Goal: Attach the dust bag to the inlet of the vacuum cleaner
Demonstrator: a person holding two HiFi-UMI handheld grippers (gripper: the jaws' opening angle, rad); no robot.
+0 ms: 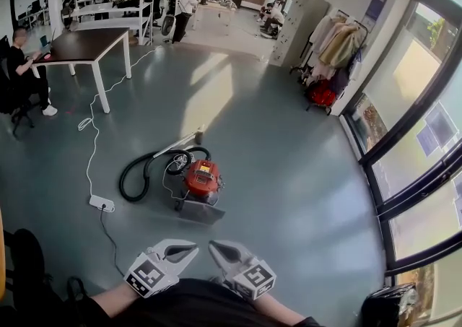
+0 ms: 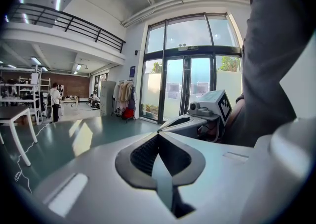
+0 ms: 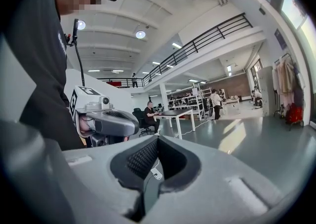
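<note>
A red vacuum cleaner [image 1: 201, 177] stands on the grey floor, a few steps ahead of me in the head view. Its black hose [image 1: 141, 174] loops to the left. A flat grey piece [image 1: 201, 211] lies against its near side; I cannot tell whether this is the dust bag. My left gripper [image 1: 189, 250] [image 2: 158, 136] and right gripper [image 1: 215, 248] [image 3: 157, 139] are held close to my body, tips pointing towards each other and far from the vacuum. Both are shut with nothing between the jaws. Each gripper view shows the other gripper: right [image 2: 193, 120], left [image 3: 106, 121].
A white power strip [image 1: 102, 203] with a long cable lies on the floor left of the vacuum. A dark-topped table [image 1: 83, 47] with a seated person [image 1: 22, 69] stands far left. A coat rack [image 1: 333, 48] and a glass wall [image 1: 422, 138] are on the right.
</note>
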